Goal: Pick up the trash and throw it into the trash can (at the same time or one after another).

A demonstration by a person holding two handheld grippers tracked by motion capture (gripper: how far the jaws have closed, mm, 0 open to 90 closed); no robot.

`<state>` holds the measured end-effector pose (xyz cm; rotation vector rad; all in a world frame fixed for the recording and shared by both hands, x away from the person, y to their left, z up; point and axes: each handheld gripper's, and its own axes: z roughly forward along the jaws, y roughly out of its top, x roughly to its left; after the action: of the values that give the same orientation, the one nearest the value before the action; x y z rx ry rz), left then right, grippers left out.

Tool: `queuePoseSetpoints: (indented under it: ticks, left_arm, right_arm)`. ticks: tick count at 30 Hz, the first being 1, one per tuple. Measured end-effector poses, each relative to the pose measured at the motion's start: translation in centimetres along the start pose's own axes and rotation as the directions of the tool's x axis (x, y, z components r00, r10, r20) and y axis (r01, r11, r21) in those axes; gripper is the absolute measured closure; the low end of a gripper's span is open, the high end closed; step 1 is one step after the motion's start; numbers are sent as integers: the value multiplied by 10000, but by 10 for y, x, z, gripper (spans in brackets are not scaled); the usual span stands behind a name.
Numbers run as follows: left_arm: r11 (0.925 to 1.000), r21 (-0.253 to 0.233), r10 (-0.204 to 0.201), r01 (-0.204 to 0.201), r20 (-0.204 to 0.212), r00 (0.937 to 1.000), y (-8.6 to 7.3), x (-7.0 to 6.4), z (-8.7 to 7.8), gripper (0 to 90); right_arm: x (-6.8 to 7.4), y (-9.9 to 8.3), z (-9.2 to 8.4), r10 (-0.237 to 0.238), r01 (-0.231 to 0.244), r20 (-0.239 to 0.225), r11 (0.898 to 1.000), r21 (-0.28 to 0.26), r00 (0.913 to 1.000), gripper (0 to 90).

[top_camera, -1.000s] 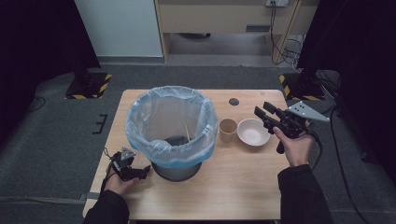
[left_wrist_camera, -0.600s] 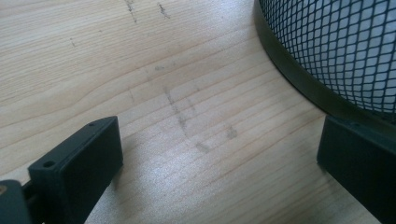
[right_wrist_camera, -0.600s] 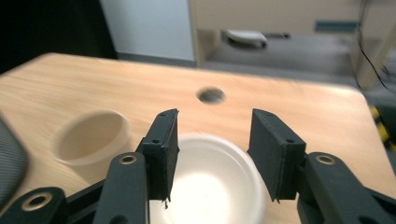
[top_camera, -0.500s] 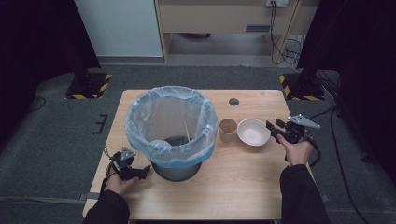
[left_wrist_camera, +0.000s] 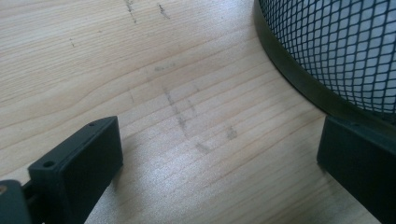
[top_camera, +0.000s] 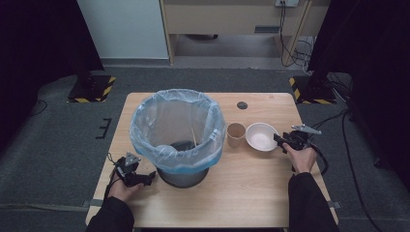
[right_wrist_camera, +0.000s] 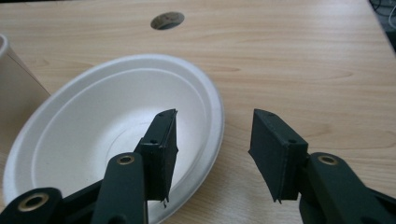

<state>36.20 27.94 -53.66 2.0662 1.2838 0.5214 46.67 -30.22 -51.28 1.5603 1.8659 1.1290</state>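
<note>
The right hand-held gripper [right_wrist_camera: 212, 156] has its jaws parted astride the near rim of a white paper bowl [right_wrist_camera: 93, 135]: one jaw over the bowl's inside, the other over the wooden counter [right_wrist_camera: 303, 65]. A paper cup [right_wrist_camera: 16, 88] stands at the bowl's left; a round hole [right_wrist_camera: 167, 20] lies beyond

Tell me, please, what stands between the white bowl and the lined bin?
A brown paper cup stands between the white bowl and the lined bin, in the high view.

Grey carpet floor [top_camera: 58, 140], white cabinet [top_camera: 124, 29] behind.
</note>
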Motion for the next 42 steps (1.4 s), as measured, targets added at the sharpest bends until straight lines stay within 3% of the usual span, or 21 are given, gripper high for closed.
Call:
queuePoseSetpoints:
  ticks: [5,14,18,27,33,42]
  left_arm:
    - [10000,-13,-1,1,11,10000,0,0,0,0]
    - [10000,-12,4,-4,14,10000,0,0,0,0]
    - [10000,-10,8,-8,13,10000,0,0,0,0]
    - [10000,-13,7,-7,11,10000,0,0,0,0]
    - [10000,-14,5,-5,10,10000,0,0,0,0]
    - [10000,-10,6,-6,12,10000,0,0,0,0]
  right_arm:
    - [4,-3,8,33,-30,-95,9995,307,9999,550]
    - [9,-5,12,32,-30,-28,9966,820,10000,728]
    - [9,-3,10,159,-159,10,9962,860,9999,760]
    - [8,5,-4,349,-353,65,9964,766,9994,804]
    - [7,20,-24,336,-340,166,9992,226,9993,832]
    - [4,28,-38,359,-354,248,9992,-166,9990,833]
